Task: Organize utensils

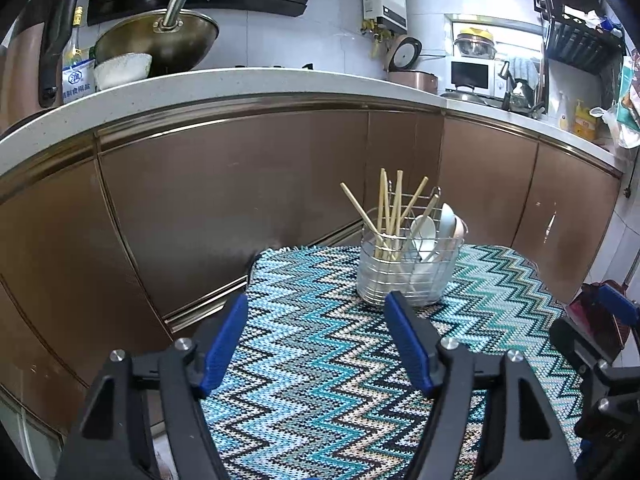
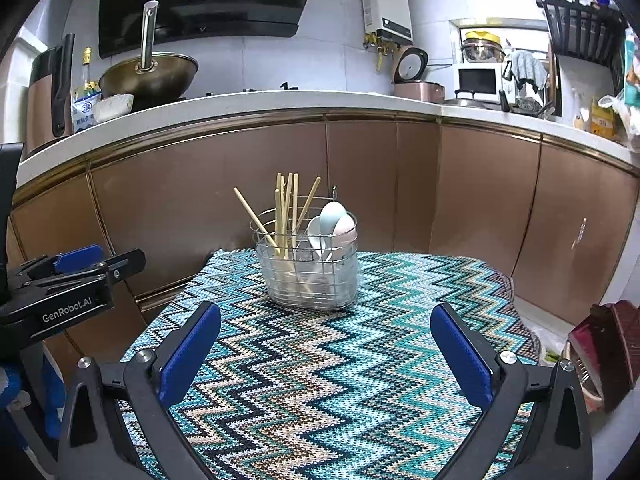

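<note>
A wire utensil basket stands on a zigzag-patterned table mat. Several wooden chopsticks stand in its left half. Pale spoons fill its right half. My left gripper is open over the mat, short of the basket, with nothing between its blue pads. My right gripper is open wide, also in front of the basket and empty. The left gripper shows at the left edge of the right wrist view.
Brown cabinet fronts and a white countertop curve behind the table. On the counter stand a wok, a bowl, bottles, a rice cooker and a microwave. A dark red object sits at the right.
</note>
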`<control>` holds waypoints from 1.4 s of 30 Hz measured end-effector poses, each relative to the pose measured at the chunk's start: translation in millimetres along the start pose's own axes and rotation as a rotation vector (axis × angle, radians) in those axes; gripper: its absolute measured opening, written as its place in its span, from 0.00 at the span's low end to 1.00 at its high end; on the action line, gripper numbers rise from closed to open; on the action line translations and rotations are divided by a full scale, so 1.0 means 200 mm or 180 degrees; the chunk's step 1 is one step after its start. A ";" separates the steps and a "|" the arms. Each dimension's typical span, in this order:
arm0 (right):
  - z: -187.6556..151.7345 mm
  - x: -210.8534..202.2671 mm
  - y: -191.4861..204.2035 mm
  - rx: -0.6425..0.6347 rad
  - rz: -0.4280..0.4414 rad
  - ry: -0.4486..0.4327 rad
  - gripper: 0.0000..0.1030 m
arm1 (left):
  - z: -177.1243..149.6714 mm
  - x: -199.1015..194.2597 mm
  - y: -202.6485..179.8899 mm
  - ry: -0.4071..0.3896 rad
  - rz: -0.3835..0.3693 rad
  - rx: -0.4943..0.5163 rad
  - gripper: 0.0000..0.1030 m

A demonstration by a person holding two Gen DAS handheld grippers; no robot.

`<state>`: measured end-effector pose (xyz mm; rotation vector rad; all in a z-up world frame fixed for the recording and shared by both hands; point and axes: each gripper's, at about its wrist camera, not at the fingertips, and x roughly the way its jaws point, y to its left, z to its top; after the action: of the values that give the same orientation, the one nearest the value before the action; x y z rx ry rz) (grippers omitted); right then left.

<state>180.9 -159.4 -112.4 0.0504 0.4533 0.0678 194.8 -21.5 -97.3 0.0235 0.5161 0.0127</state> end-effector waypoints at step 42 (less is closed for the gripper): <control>0.24 -0.42 -0.01 -0.0088 -0.0331 -0.0695 1.00 | 0.17 -0.44 0.06 -0.0731 0.0383 0.0083 0.77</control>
<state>126.7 -169.7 -33.9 0.0066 0.2361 -0.0337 134.1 -11.2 -24.6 0.0806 0.2846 0.1196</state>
